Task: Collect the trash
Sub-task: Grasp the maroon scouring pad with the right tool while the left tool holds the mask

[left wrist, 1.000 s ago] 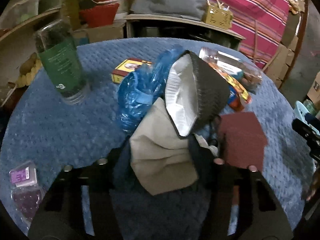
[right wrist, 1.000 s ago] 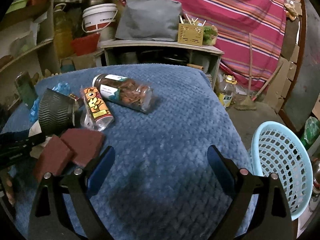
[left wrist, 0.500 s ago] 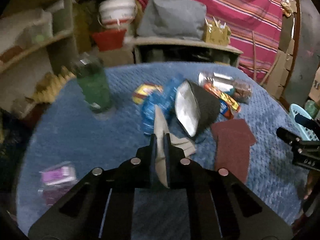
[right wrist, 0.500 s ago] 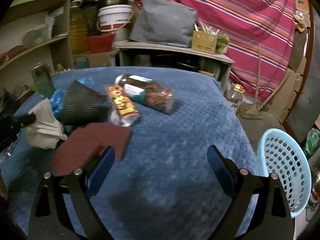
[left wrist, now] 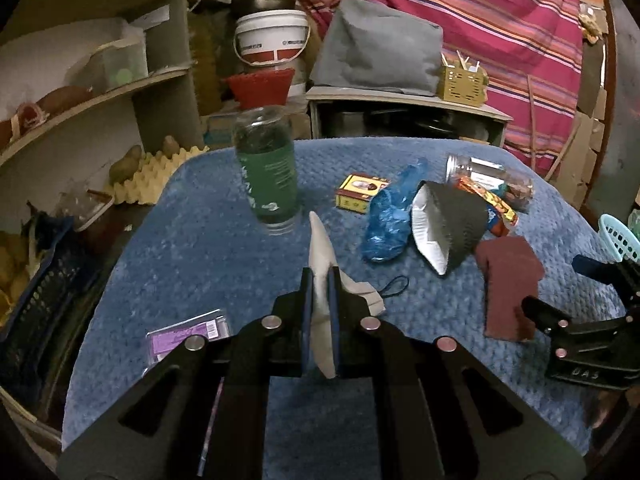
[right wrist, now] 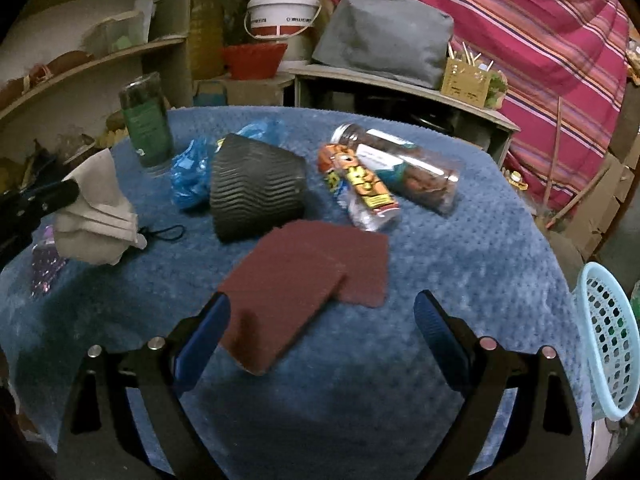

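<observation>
My left gripper (left wrist: 320,280) is shut on a beige face mask (left wrist: 321,252) and holds it above the blue table cover (left wrist: 208,240); the mask also shows at the left of the right wrist view (right wrist: 94,216). My right gripper (right wrist: 320,320) is open and empty, low over a maroon scouring pad (right wrist: 304,280). Beyond it lie a crushed black paper cup (right wrist: 256,192), a blue plastic bag (right wrist: 192,176), an orange snack wrapper (right wrist: 360,184) and a clear jar on its side (right wrist: 400,168). A light blue basket (right wrist: 608,344) stands off the table's right edge.
A green-labelled jar (left wrist: 268,172) stands upright at the back left. A small yellow box (left wrist: 360,192) lies behind the blue bag. A purple packet (left wrist: 188,336) lies near the front left. Shelves (left wrist: 92,92), a bucket (left wrist: 272,36) and a bench surround the table.
My left gripper closed on the mask, lifted it and pulled back from the cup. My right gripper moved left, over the maroon pad, and stayed open.
</observation>
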Demonstrator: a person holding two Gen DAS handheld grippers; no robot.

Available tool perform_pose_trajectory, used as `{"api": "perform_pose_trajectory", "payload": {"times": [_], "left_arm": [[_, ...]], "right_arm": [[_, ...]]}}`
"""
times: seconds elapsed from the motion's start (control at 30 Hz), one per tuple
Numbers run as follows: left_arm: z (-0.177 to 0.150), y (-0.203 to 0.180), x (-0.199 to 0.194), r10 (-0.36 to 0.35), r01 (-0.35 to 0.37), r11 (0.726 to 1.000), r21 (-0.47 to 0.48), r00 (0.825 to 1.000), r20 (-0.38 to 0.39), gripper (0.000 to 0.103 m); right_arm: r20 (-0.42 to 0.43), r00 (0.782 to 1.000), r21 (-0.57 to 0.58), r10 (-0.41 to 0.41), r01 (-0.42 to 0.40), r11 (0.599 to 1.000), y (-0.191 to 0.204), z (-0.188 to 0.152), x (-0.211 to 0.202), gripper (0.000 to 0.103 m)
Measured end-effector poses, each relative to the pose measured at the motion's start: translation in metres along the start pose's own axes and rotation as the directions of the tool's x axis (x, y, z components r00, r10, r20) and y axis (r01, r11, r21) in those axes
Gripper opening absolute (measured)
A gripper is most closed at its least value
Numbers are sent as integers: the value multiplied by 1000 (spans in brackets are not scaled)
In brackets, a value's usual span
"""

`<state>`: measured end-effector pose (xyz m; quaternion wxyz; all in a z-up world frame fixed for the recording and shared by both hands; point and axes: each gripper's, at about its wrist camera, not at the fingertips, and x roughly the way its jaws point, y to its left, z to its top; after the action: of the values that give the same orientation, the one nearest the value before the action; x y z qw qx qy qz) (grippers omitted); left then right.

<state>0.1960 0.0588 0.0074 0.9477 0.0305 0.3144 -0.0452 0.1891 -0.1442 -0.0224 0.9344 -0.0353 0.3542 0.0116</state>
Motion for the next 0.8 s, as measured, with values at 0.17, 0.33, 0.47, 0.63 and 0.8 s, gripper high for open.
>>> {"api": "perform_pose_trajectory", "payload": {"times": [0.17,0.33,0.47,0.63,0.8], "left_arm": [[-5,5,6,0,0,1000,-1,1000,-19,7],[-6,8,6,1,-1,1000,1,1000,-20,7],[-8,14,9,-3,3,1000,-16,1000,-26,7],[-8,18,13,-4,3,1000,-24,999,-34,7],[-8,17,13,-9,8,1000,-22,1000,-28,7]], "right_arm": [[-47,998,49,-35,38,998,11,3,13,91],[-72,996,97,-59,66,993,18,6,23,91],[-87,992,83,-90,97,992,27,8,26,91],[-92,990,74,-105,112,991,28,12,30,91],[-113,992,94,-62,73,993,23,13,36,84]]}}
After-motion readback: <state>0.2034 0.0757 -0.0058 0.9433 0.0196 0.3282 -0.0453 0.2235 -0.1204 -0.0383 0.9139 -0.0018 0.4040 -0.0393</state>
